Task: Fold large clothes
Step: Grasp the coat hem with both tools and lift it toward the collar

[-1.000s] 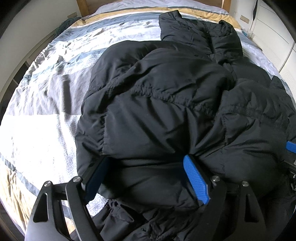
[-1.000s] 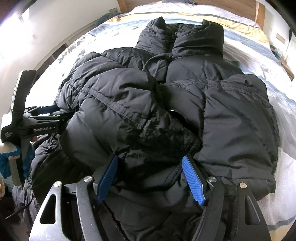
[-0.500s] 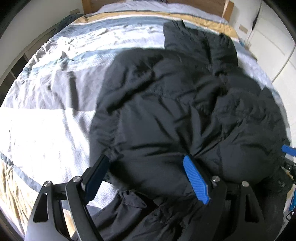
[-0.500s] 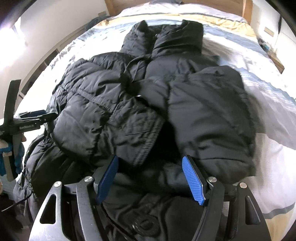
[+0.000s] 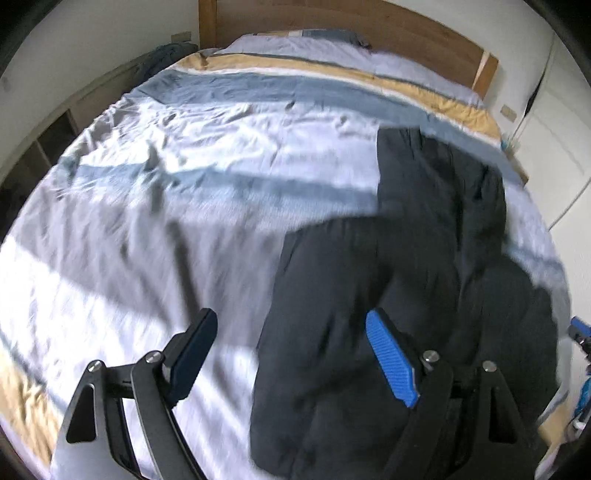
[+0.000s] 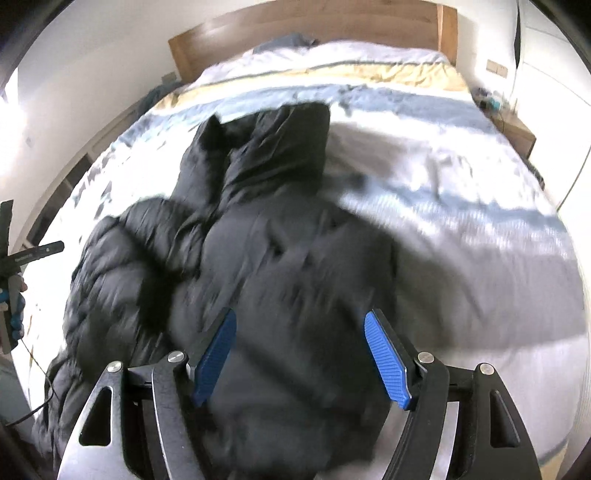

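Note:
A black puffer jacket (image 5: 406,295) lies on the bed, collar toward the headboard; it also shows in the right wrist view (image 6: 277,266). My left gripper (image 5: 291,358) is open and empty, raised above the jacket's left edge, one finger over the bedding. My right gripper (image 6: 301,358) is open and empty, raised above the jacket's lower part. The left gripper shows at the left edge of the right wrist view (image 6: 22,258). Both views are blurred by motion.
The bed has a striped duvet (image 5: 184,184) in white, grey-blue and tan, and a wooden headboard (image 6: 314,26). Shelving (image 5: 44,147) runs along the left wall. A nightstand (image 6: 517,133) and white wardrobe doors (image 5: 561,147) stand on the right.
Both grippers have pulled back and lifted away from the jacket, and the view has widened. The left gripper has shifted left, so the jacket now sits to its right. Both stay open.

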`<state>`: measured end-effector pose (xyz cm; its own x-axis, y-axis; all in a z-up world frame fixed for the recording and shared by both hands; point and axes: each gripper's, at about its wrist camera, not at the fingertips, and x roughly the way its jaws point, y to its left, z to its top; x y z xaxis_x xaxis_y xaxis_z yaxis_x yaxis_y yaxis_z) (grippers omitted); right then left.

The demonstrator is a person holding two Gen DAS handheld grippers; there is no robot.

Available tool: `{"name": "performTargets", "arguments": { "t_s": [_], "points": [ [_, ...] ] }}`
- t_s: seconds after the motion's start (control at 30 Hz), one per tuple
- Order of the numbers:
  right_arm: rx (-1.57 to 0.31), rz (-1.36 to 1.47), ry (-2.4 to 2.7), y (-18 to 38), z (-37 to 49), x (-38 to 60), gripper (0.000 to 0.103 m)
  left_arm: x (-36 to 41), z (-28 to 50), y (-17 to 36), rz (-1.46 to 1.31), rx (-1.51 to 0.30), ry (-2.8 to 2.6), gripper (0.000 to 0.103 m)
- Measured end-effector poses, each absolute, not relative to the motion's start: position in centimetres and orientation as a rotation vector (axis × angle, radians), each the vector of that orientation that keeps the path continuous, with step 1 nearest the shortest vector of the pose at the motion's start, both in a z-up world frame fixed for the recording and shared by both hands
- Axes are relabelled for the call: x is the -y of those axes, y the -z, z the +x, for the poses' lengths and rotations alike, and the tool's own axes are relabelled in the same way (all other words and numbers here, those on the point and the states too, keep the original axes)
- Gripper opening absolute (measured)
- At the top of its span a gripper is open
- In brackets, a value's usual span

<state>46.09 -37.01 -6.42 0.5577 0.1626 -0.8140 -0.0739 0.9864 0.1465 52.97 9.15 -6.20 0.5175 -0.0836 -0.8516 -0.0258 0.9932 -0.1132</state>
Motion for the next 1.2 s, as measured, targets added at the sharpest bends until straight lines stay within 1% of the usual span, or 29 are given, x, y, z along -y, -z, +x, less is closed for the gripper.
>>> {"name": "performTargets", "arguments": {
  "t_s": [0.2,0.33,0.5,0.57,0.63,0.8,0.93,0.97,1.0,1.03,1.07,1.1,1.13,1.2],
  "points": [
    [-0.934,0.201,-0.156,7.2,54.5,38.9,0.072,-8.1,62.8,8.1,-0.249,-1.048,0.172,0.082],
    [-0.924,0.269,-0.174,8.7,60.1,39.0,0.072,-6.4,69.2,10.2,-0.397,-1.056,0.275,0.082],
    [-0.925,0.375,-0.193,11.3,65.8,38.7,0.073,-3.5,75.4,12.5,-0.535,-1.047,0.341,0.082],
    [-0.917,0.422,-0.211,12.3,68.0,38.6,0.073,-2.3,77.2,13.4,-0.567,-1.055,0.364,0.082],
    [-0.911,0.457,-0.225,12.9,69.7,38.4,0.076,-1.0,78.7,14.2,-0.579,-1.068,0.382,0.082],
    [-0.880,0.563,-0.223,13.9,73.3,38.6,0.078,2.0,81.9,16.2,-0.583,-1.095,0.383,0.082],
    [-0.935,0.536,-0.171,15.0,76.1,37.6,0.077,3.1,83.0,17.3,-0.610,-1.121,0.357,0.081],
    [-0.950,0.523,-0.159,15.2,76.6,37.2,0.073,3.3,83.2,17.5,-0.613,-1.128,0.347,0.081],
    [-0.964,0.514,-0.152,15.4,77.0,36.8,0.063,3.3,83.3,17.7,-0.608,-1.135,0.337,0.077],
    [-0.974,0.508,-0.151,15.5,77.2,36.6,0.058,3.5,83.5,17.9,-0.602,-1.145,0.326,0.065],
    [-0.986,0.500,-0.149,15.5,77.3,36.4,0.046,3.5,83.6,18.2,-0.598,-1.155,0.321,0.058],
    [-0.992,0.491,-0.156,15.5,77.4,36.1,0.025,3.6,83.7,18.5,-0.595,-1.169,0.312,0.038],
    [-0.990,0.472,-0.168,15.2,77.3,35.6,0.017,3.7,83.7,18.7,-0.588,-1.178,0.303,0.017],
    [-0.983,0.428,-0.178,14.5,76.9,35.0,0.012,4.0,83.3,18.6,-0.567,-1.174,0.281,0.010]
  ]
}}
